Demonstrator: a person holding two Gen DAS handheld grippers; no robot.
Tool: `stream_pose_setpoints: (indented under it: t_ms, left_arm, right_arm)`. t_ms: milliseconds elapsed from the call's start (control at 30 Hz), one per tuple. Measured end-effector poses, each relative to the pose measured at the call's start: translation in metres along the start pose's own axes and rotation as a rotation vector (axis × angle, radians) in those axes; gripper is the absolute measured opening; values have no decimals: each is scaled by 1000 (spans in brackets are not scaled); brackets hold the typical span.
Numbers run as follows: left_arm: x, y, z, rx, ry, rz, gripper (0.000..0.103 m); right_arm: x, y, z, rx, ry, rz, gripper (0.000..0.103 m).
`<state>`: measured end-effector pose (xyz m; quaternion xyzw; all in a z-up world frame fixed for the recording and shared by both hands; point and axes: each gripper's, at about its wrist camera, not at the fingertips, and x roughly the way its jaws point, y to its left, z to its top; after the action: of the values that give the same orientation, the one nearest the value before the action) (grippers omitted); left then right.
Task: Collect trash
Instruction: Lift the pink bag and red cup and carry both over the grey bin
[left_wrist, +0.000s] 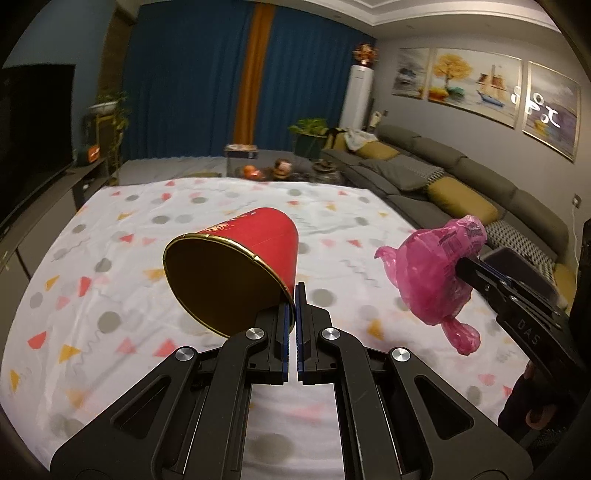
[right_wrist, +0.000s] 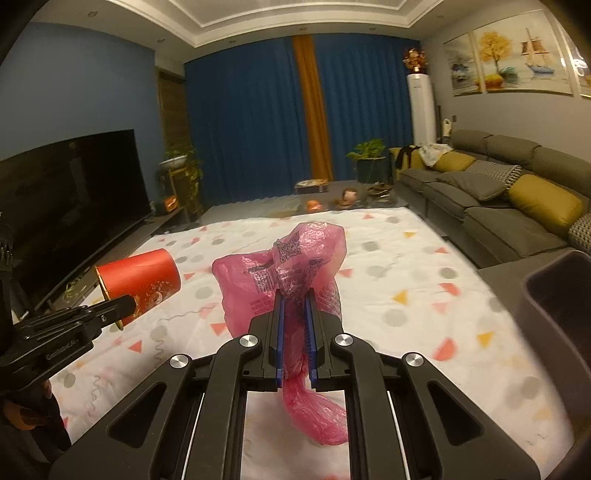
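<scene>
My left gripper is shut on the rim of a red paper cup with a gold inside, and the cup hangs tilted above the patterned cloth. In the right wrist view the same cup shows at the left, pinched by the left gripper. My right gripper is shut on a crumpled pink plastic bag, which bulges ahead of the pads and trails below them. In the left wrist view the bag hangs at the right from the right gripper.
The white cloth with coloured dots and triangles covers the surface below. A dark bin stands at the right edge. A grey sofa runs along the right, a television along the left, and a low table with small items beyond.
</scene>
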<state>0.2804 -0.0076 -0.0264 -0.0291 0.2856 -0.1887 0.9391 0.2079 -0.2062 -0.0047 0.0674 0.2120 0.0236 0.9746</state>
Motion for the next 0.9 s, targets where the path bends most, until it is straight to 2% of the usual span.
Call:
stream_pose_setpoints:
  t_ms: [500,900]
  left_arm:
    - [0,-145,-4,155,9,-189,2]
    - [40,-269,-5,226,54,-385,2]
  right_arm:
    - [-72,-93,-7,74,-86,-151,11]
    - [-117,-188,-21,164,-138,-366,11]
